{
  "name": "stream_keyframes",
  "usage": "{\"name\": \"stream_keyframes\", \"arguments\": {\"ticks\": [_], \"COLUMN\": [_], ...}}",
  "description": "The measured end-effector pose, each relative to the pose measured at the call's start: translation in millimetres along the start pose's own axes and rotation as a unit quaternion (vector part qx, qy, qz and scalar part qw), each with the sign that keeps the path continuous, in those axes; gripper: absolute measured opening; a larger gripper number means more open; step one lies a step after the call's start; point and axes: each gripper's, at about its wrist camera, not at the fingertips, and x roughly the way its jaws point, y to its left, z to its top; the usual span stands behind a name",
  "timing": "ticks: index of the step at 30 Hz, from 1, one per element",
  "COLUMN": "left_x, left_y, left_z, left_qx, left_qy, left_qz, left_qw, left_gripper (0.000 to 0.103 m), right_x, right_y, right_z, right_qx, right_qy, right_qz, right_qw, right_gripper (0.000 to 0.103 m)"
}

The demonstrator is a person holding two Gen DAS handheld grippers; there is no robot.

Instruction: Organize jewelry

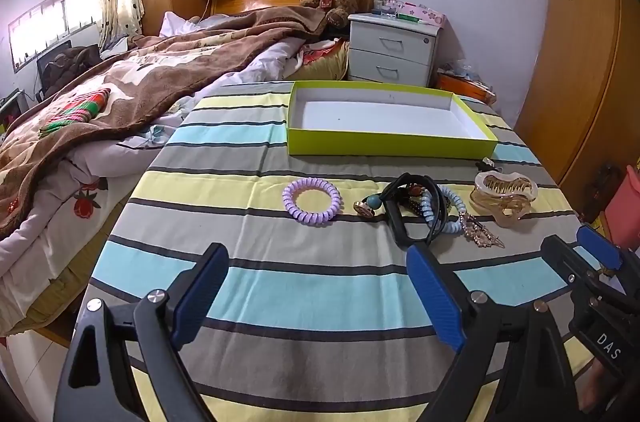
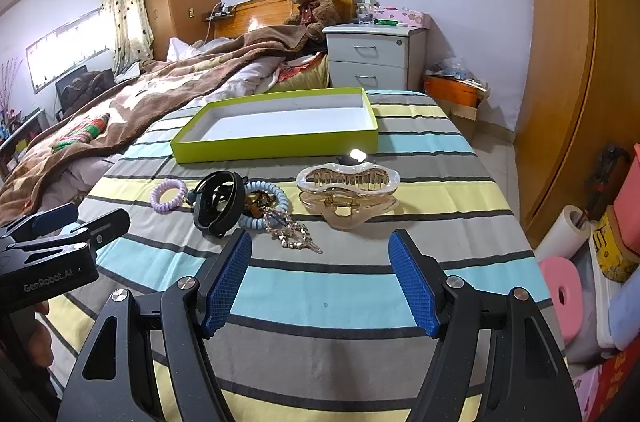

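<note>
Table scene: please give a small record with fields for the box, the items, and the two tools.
box: green box, open, nothing inside, on the far part of the striped cloth
items: purple coil tie alone; black band, blue coil tie and gold clip in a pile; clear claw clip beside them
left tool: open, holds nothing
right tool: open, holds nothing

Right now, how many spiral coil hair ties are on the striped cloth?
2. The purple coil tie lies alone, left of the pile. The blue coil tie lies tangled in the pile; more may hide there.
</note>
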Motion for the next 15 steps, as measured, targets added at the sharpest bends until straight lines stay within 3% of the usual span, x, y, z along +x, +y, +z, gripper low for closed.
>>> {"name": "stream_keyframes", "arguments": {"ticks": [15], "left_x": [-3.4], "left_y": [-1.2], "left_z": [1.8], "left_qx": [0.0], "left_qy": [-0.001], "left_qz": [0.004], "left_qw": [1.0], "left_gripper": [0.092], "right_x": [2.5], "right_y": [3.8], "right_z": [-0.4], "right_qx": [0.0], "right_qy": [0.001], "right_qz": [-0.001], "right_qw": [1.0], "right_gripper": [0.071]}}
